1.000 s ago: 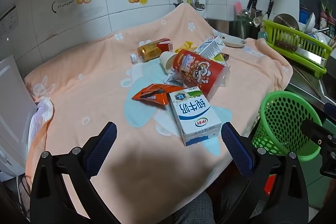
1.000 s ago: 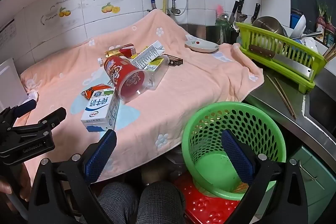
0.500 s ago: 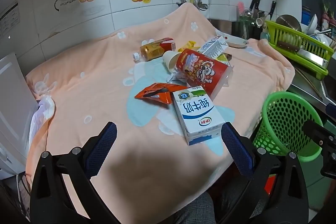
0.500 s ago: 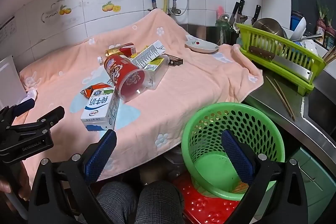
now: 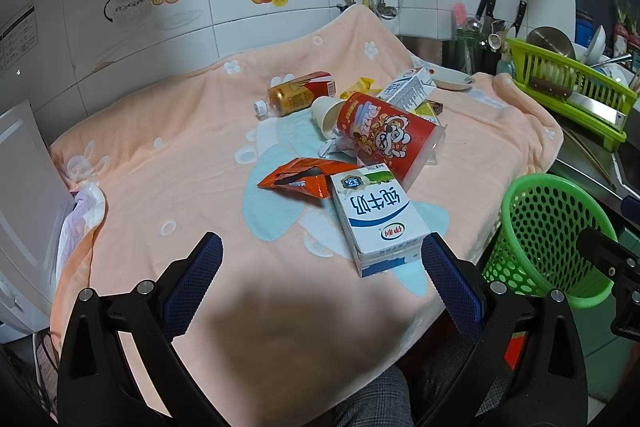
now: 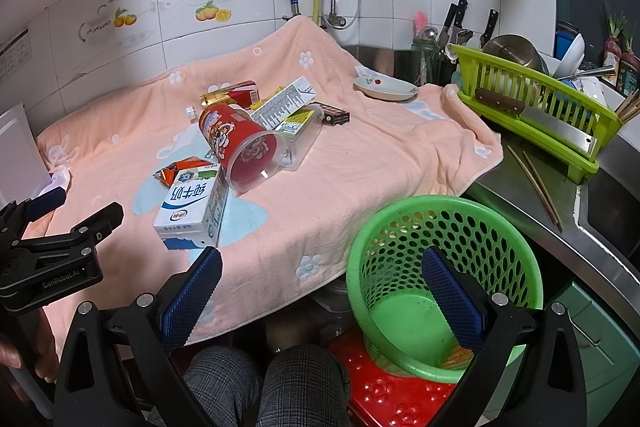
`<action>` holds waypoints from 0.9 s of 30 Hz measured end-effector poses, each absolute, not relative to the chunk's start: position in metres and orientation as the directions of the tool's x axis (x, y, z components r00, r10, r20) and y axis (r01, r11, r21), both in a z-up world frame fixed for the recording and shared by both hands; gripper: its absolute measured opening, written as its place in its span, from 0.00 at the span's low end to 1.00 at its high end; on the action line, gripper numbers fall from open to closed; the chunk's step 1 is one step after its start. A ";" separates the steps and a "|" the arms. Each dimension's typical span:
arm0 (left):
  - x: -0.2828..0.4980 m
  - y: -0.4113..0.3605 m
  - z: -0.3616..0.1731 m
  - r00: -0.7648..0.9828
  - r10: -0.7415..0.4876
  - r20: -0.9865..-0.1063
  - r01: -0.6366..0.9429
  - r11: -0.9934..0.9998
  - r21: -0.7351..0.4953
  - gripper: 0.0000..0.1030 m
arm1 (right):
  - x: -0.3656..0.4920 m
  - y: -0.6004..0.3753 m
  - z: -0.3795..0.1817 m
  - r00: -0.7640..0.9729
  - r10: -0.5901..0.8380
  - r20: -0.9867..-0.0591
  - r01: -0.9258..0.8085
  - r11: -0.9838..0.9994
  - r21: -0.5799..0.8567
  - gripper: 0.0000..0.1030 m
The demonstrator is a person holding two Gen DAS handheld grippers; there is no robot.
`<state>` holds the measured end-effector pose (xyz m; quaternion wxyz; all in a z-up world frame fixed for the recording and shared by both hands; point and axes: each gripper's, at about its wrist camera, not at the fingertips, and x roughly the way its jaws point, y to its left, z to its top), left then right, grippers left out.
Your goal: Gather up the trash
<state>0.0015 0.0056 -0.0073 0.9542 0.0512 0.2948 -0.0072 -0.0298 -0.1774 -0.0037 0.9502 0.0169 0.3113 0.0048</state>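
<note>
Across the peach-towelled worktop (image 5: 168, 131) trash lies heaped; the green basket (image 6: 436, 267) sits below its edge. Both the left gripper (image 5: 322, 269) and right gripper (image 6: 322, 277) hover wide-jawed, empty, the milk carton (image 5: 378, 219) just ahead.

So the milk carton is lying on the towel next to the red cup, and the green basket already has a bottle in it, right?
Not quite. The milk carton does lie on the towel beside the red cup, but the right wrist view shows no bottle in the green basket. The bottle is on the towel.
</note>
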 end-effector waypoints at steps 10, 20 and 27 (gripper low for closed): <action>0.003 0.009 -0.007 0.824 0.019 -0.567 0.041 0.995 0.093 0.95 | -0.027 -0.175 -0.004 0.803 0.021 -0.596 -0.001 0.999 0.034 0.94; 0.006 0.008 -0.008 0.821 0.024 -0.570 0.039 0.995 0.097 0.95 | -0.023 -0.175 -0.005 0.798 0.024 -0.602 -0.003 0.999 0.035 0.94; 0.008 0.005 -0.008 0.820 0.022 -0.572 0.039 0.995 0.094 0.95 | -0.022 -0.175 -0.005 0.796 0.024 -0.605 -0.003 0.999 0.035 0.94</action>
